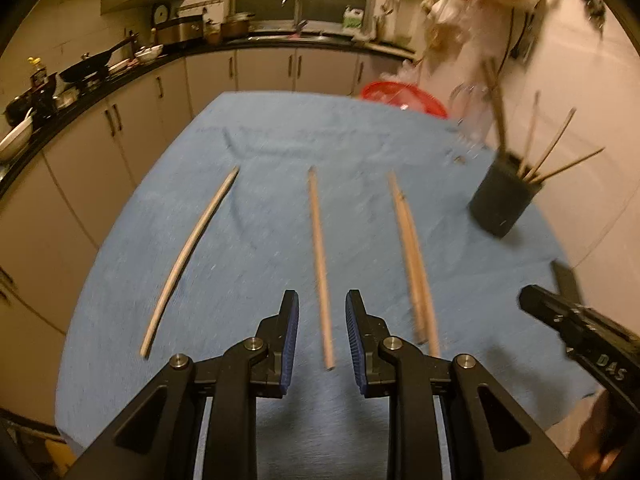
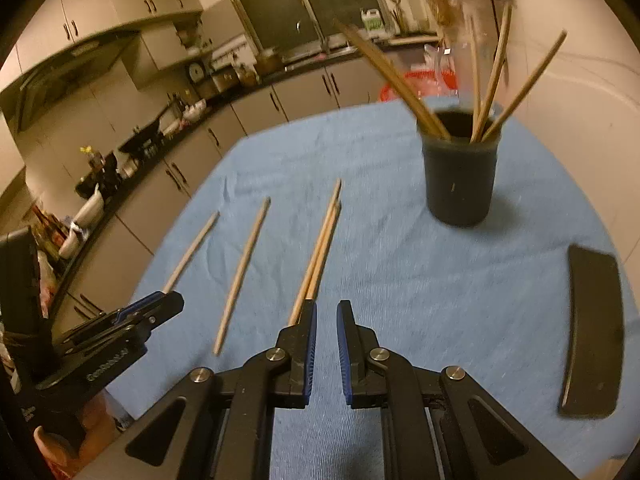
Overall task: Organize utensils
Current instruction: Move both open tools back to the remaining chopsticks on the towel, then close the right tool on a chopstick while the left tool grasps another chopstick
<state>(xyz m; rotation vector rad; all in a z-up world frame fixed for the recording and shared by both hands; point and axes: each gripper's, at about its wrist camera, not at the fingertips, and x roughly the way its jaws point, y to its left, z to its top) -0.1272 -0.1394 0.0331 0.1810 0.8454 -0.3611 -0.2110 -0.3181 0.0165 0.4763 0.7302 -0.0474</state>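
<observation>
Three lots of wooden chopsticks lie on the blue cloth (image 1: 260, 248): a single one on the left (image 1: 192, 256), a single one in the middle (image 1: 320, 268) and a pair on the right (image 1: 412, 256). My left gripper (image 1: 322, 306) hovers open over the near end of the middle chopstick, which shows between its fingers, untouched. My right gripper (image 2: 326, 314) is shut to a thin slit with nothing in it. It hangs just right of the pair (image 2: 320, 252), whose near end its left finger hides. A dark cup (image 2: 460, 176) with several chopsticks stands at the far right.
A black flat object (image 2: 592, 336) lies on the cloth at the right, near the edge. A red basin (image 1: 404, 96) sits beyond the table's far side. Kitchen counters with pans and bowls (image 1: 88, 72) run along the left and back. A hand shows at the lower left (image 2: 52, 444).
</observation>
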